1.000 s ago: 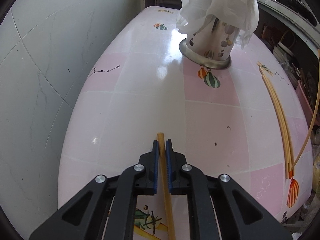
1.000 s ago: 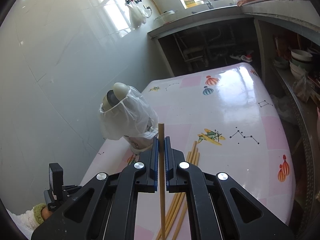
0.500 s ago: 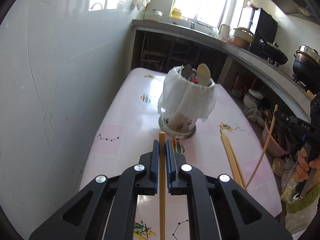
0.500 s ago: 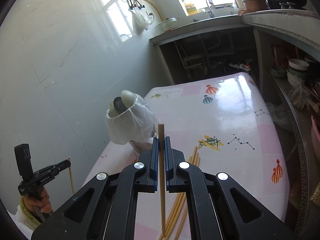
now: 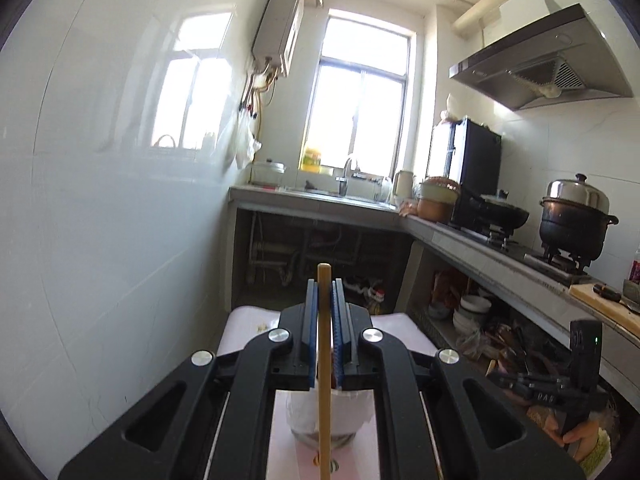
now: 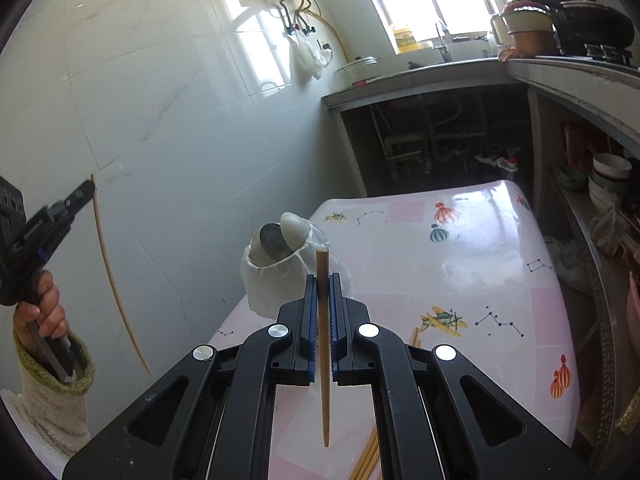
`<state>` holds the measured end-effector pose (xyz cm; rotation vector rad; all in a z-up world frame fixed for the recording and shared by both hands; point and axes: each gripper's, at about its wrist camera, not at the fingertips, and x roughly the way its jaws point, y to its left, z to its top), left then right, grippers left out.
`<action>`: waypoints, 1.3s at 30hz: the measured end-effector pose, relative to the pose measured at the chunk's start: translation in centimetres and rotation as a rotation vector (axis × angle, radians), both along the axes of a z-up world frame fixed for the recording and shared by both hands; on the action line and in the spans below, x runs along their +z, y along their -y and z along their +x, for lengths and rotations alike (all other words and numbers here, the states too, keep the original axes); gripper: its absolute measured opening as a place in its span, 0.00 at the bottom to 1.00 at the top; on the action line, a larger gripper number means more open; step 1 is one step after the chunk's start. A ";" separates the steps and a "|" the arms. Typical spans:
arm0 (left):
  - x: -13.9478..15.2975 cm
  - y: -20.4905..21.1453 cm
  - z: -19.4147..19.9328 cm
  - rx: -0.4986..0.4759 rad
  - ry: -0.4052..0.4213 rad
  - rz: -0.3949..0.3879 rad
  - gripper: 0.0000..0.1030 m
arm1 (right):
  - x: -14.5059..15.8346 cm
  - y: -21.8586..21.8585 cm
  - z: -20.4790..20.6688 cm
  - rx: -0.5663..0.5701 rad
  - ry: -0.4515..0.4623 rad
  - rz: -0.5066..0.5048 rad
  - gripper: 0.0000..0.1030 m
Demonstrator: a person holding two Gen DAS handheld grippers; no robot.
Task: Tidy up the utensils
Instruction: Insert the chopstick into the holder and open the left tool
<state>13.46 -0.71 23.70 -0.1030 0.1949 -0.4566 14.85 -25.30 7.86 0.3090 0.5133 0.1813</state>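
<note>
My left gripper (image 5: pixel 325 284) is shut on a wooden chopstick (image 5: pixel 324 360) and points about level, high over the pink table (image 5: pixel 248 320). The bag-lined utensil holder (image 5: pixel 352 412) shows below, between its arms. In the right wrist view that left gripper (image 6: pixel 86 190) hangs at the far left by the wall, its chopstick (image 6: pixel 112 280) dangling down. My right gripper (image 6: pixel 322 280) is shut on another chopstick (image 6: pixel 322 344), just right of the utensil holder (image 6: pixel 280 264), which has spoons in it. Several loose chopsticks (image 6: pixel 368 456) lie on the table (image 6: pixel 460 260) under it.
A white tiled wall (image 6: pixel 160 120) runs along the table's left side. Beyond the table stand a counter with a sink (image 5: pixel 344 196) and, to the right, a stove with pots (image 5: pixel 572 224). Shelves with bowls (image 6: pixel 608 176) lie under the right counter.
My left gripper has risen high off the table with its chopstick and tipped up to level, so its view swung from the tabletop to the kitchen. The right gripper rose slightly.
</note>
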 end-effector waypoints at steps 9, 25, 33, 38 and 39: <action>3.7 3.5 5.3 -0.033 0.202 -0.165 0.06 | -0.1 -0.1 1.1 -0.002 -0.017 0.000 0.04; -6.2 8.7 14.4 -0.026 0.087 -0.130 0.06 | -2.5 0.9 3.8 0.002 -0.099 0.012 0.04; -9.9 9.5 15.3 -0.044 0.002 -0.089 0.06 | -3.1 1.3 4.2 0.015 -0.109 0.028 0.04; -11.3 9.6 14.7 -0.070 -0.039 -0.045 0.06 | -3.1 1.1 4.0 0.022 -0.105 0.033 0.04; -11.6 9.6 14.4 -0.073 -0.042 -0.032 0.06 | -3.0 1.1 4.0 0.021 -0.103 0.033 0.04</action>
